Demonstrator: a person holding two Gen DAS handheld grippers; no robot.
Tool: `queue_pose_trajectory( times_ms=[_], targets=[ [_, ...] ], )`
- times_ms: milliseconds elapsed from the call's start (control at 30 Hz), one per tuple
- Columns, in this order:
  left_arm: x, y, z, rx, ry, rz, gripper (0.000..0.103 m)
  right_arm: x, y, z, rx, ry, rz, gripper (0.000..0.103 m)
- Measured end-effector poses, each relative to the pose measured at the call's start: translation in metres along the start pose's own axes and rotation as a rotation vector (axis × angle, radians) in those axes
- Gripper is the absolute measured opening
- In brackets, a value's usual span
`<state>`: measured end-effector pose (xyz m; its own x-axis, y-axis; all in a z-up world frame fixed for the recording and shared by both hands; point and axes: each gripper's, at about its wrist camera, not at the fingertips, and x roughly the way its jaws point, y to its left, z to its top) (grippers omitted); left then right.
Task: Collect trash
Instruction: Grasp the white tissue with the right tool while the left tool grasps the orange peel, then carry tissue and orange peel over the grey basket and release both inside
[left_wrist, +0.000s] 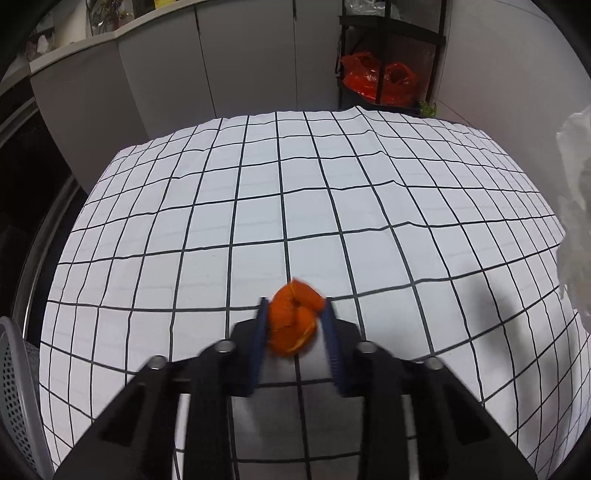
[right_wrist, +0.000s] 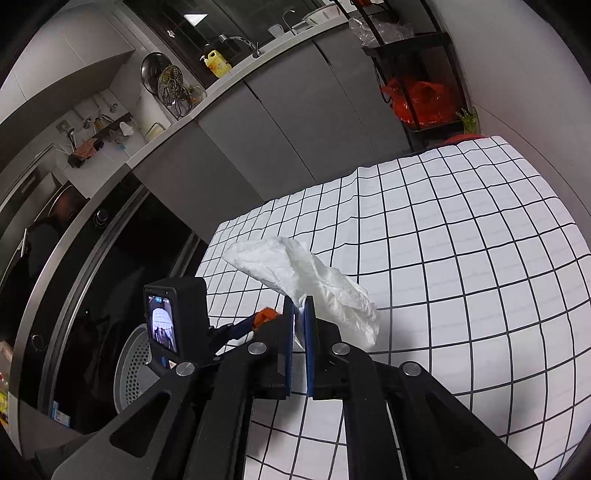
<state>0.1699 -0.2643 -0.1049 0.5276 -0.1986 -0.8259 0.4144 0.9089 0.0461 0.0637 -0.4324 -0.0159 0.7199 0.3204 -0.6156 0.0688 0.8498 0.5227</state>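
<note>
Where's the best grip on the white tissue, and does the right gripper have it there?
Yes. The right gripper pinches the white tissue at its bunched middle, coming from below and behind. The tissue is limp and crumpled, fanning out on both sides, so the gathered centre gives the most layers to clamp. A loose edge would probably slip or tear.

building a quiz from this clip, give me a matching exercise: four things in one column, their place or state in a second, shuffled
Things:
1. orange peel piece
2. crumpled white tissue
3. grey perforated metal bin
4. red plastic bags

Places:
A. on the black shelf
B. in the right gripper
C. beside the table's left edge
D. in the left gripper

Pairs: 1-D, 2-B, 3-C, 4-A
</note>
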Motion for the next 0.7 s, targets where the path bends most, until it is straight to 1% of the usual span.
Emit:
queue_pose_trajectory(
  times_ms=[33,133,300,400,533,633,700],
  targets=[
    [-0.003,0.0,-0.003,-0.001,-0.003,-0.005,0.02,0.001,0.001,-0.001,-0.006,0.002,-0.005,0.006],
    [-0.012,0.005,-0.01,-0.011,-0.007,-0.019,0.018,0.004,0.007,-0.004,-0.021,0.009,-0.017,0.006],
    [-0.049,0.021,-0.026,-0.008,-0.054,0.013,0.018,0.012,0.016,-0.011,-0.052,0.03,-0.035,0.006],
    [-0.082,0.041,-0.037,-0.039,-0.093,0.004,0.018,0.015,0.024,-0.017,-0.094,0.037,-0.059,0.006],
    [-0.132,0.071,-0.056,-0.049,-0.149,0.042,0.018,0.018,0.041,-0.029,-0.134,0.056,-0.066,0.006],
    [-0.163,0.098,-0.067,-0.076,-0.181,0.054,0.018,0.022,0.062,-0.046,-0.193,0.082,-0.08,0.006],
    [-0.185,0.123,-0.08,-0.098,-0.201,0.075,0.018,0.028,0.08,-0.061,-0.209,0.105,-0.069,0.006]
  ],
)
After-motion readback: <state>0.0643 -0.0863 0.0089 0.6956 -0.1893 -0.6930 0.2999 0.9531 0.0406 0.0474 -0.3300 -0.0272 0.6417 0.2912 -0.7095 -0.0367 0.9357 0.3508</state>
